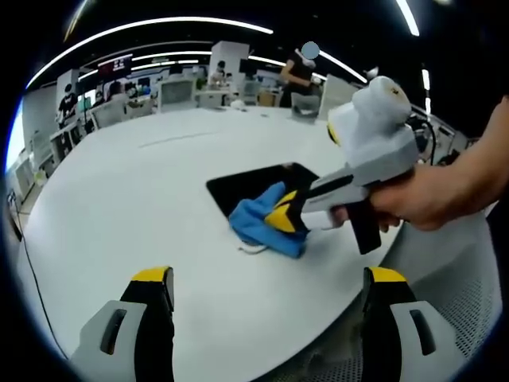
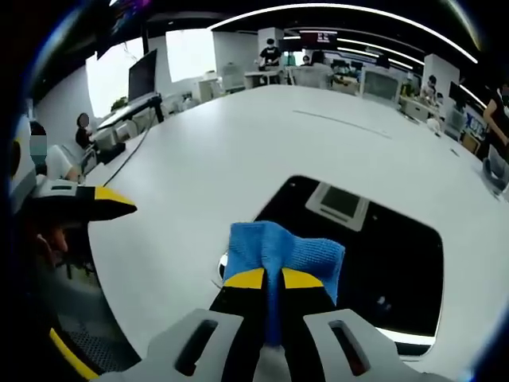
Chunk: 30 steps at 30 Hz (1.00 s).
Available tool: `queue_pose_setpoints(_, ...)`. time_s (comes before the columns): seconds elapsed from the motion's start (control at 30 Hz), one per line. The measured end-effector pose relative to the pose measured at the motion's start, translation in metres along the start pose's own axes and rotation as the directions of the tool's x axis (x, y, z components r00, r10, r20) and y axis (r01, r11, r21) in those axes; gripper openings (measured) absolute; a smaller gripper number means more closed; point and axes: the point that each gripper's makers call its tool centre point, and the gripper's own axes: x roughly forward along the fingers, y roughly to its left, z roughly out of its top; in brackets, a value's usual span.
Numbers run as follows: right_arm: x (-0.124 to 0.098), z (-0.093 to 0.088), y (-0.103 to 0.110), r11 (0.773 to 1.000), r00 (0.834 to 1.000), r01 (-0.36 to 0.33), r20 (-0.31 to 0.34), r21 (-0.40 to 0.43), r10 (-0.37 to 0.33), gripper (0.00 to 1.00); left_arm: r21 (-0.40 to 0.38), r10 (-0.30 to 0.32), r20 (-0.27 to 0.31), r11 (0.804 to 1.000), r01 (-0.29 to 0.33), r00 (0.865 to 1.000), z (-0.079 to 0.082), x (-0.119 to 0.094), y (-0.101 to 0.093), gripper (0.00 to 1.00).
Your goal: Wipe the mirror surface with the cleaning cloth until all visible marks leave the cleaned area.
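Right gripper view: my right gripper (image 2: 264, 278) clenches the blue cleaning cloth (image 2: 286, 248) against the mirror (image 2: 398, 263) for wiping (left gripper (image 1: 266, 280) released, idle).

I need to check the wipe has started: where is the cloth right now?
The blue cloth is clamped in the right gripper, at the near edge of the dark mirror on the white table.
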Motion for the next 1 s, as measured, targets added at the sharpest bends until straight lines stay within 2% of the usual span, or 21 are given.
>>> queue_pose_setpoints(0.57,0.006,0.006,0.011,0.999,0.999,-0.038,0.01,-0.023,0.038,0.01,0.001,-0.002,-0.001,1.0,0.002,1.0,0.0,0.0,0.0,1.0)
queue_pose_setpoints(0.77,0.008,0.008,0.013,0.998,0.998,-0.063,0.015,0.012,0.063,0.01,0.003,-0.003,-0.001,1.0,0.003,1.0,0.0,0.0,-0.001,1.0)
queue_pose_setpoints(1.0,0.008,0.008,0.014,0.998,0.998,-0.065,0.013,0.005,0.065,0.01,0.005,0.0,0.003,1.0,0.0,1.0,0.001,-0.001,0.0,1.0)
